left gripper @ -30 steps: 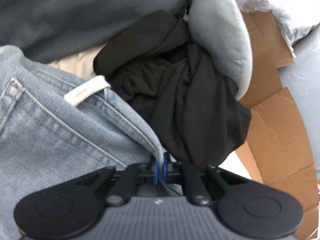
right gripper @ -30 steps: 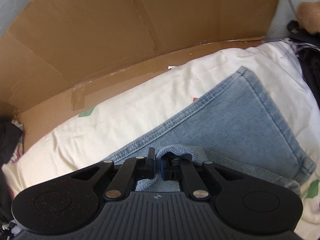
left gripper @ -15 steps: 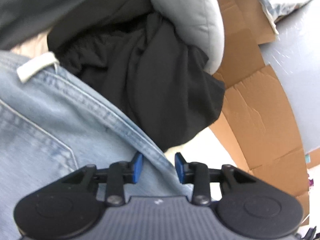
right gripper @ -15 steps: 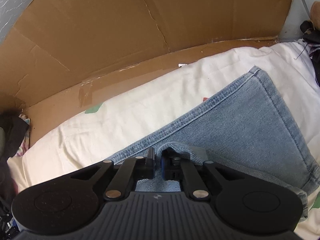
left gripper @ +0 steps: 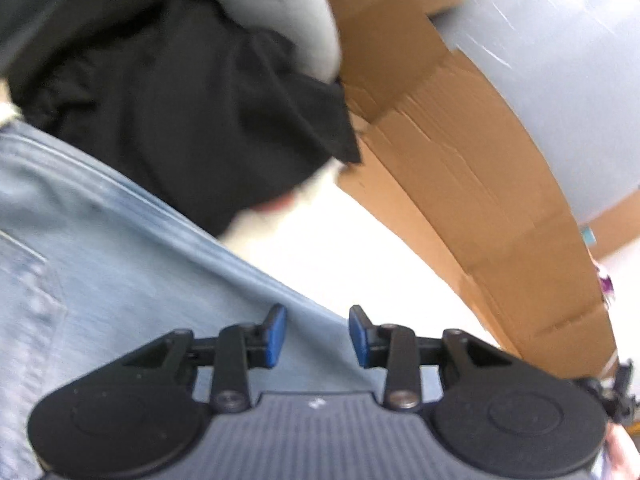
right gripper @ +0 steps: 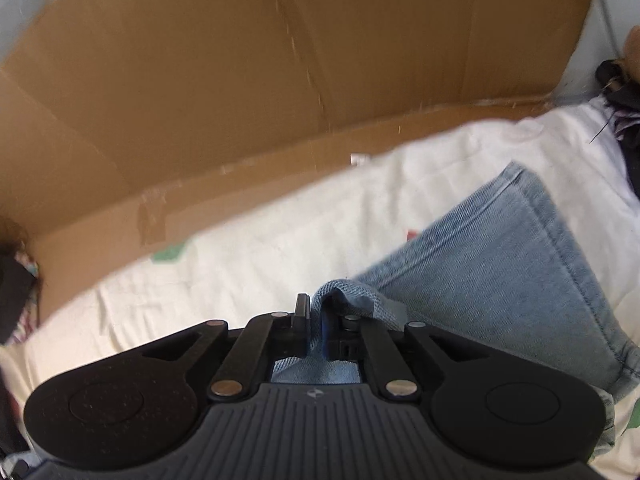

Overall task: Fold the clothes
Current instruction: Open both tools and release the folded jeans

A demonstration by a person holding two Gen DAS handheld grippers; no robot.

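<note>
Left gripper (left gripper: pixel 317 334) hangs over the light blue jeans (left gripper: pixel 120 272) with its blue-padded fingers (left gripper: pixel 276 334) spread apart and nothing between them; the denim lies flat beneath, its seamed edge running diagonally under the tool and onto the white sheet (left gripper: pixel 340 248). Beyond that edge a heap of black clothing (left gripper: pixel 180 112) sits bunched up, with a pale grey cushion (left gripper: pixel 280 4) resting on top of it, and a brown cardboard wall (left gripper: pixel 460 168) curves along the right side against a grey wall (left gripper: pixel 560 60). This view is smeared by motion blur, so finer details of the denim are hard to make out. Right gripper (right gripper: pixel 315 330) has its jaws drawn in tight on a raised fold of the jeans (right gripper: pixel 500 264), a small hump of denim standing up between the pads. From there the jeans spread out to the right, lying flat on the white sheet (right gripper: pixel 260 264), their stitched hem forming a corner near the sheet's far edge. A large sheet of cardboard (right gripper: pixel 280 72) stands upright behind the bedding, and some dark items (right gripper: pixel 624 92) sit at the far right corner, too small to identify.
</note>
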